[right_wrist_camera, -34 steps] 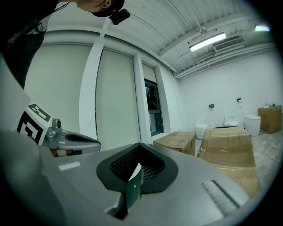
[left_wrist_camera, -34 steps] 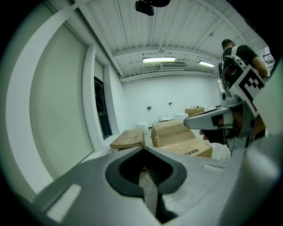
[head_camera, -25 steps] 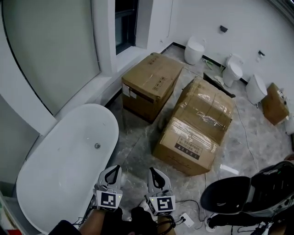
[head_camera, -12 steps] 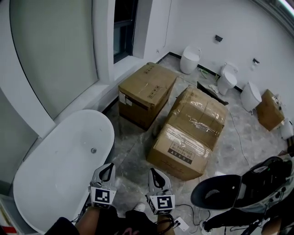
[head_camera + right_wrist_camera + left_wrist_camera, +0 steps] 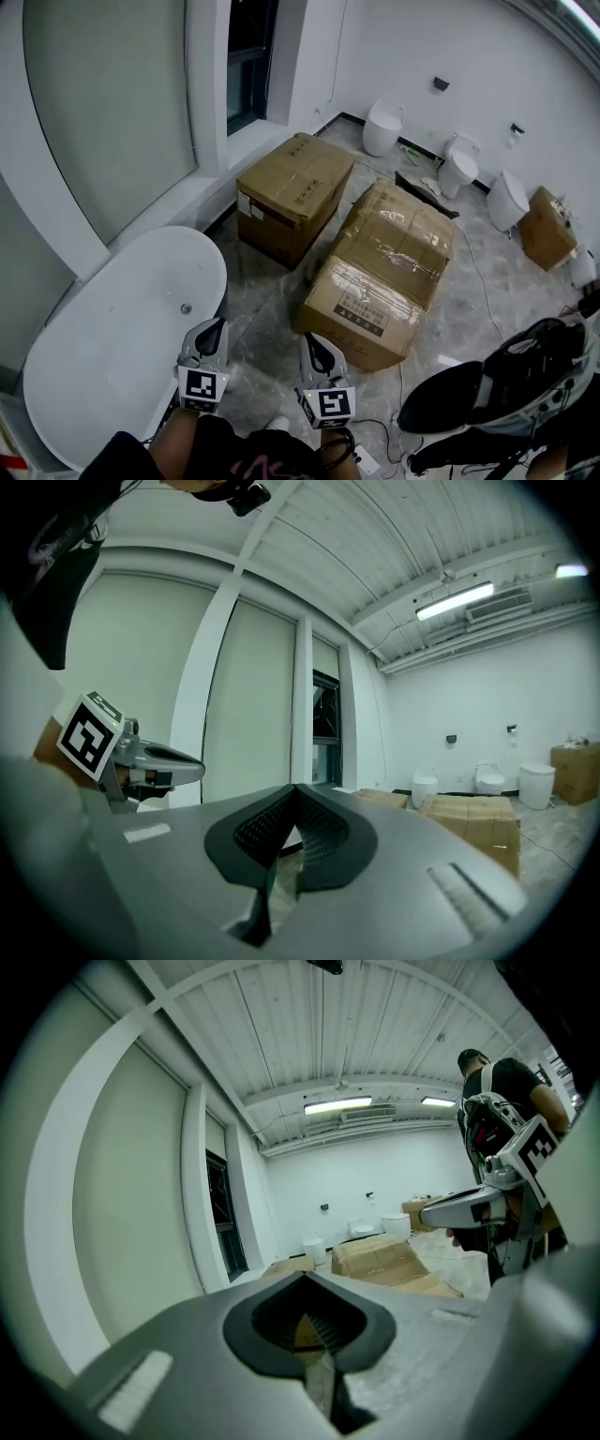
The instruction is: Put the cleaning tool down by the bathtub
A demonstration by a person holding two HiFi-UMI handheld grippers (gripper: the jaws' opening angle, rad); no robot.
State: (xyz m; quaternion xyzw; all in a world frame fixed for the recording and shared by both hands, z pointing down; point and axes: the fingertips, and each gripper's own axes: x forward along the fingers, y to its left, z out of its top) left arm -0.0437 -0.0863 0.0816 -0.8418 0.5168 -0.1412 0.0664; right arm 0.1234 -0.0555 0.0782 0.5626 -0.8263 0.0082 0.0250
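Note:
The white oval bathtub [image 5: 112, 361] lies at the lower left of the head view, on the grey marbled floor. My left gripper [image 5: 213, 325] hovers at the tub's near right rim, jaws shut and empty. About a hand's width to its right, over the floor, my right gripper [image 5: 310, 340] is also shut with nothing in it. In the left gripper view the left gripper [image 5: 306, 1282] has its tips touching; in the right gripper view the right gripper [image 5: 294, 793] is likewise shut. No cleaning tool shows in any view.
Two large cardboard boxes [image 5: 295, 183] [image 5: 384, 267] stand ahead on the floor. Toilets [image 5: 382, 127] [image 5: 459, 167] and a small box [image 5: 547, 230] line the far wall. A black rounded object [image 5: 492, 384] sits at the lower right, with a cable [image 5: 380, 433] near my feet.
The head view has swung slightly, so the boxes and tub sit a little higher and further left. Both grippers stay shut and side by side, the left one drifting slightly left.

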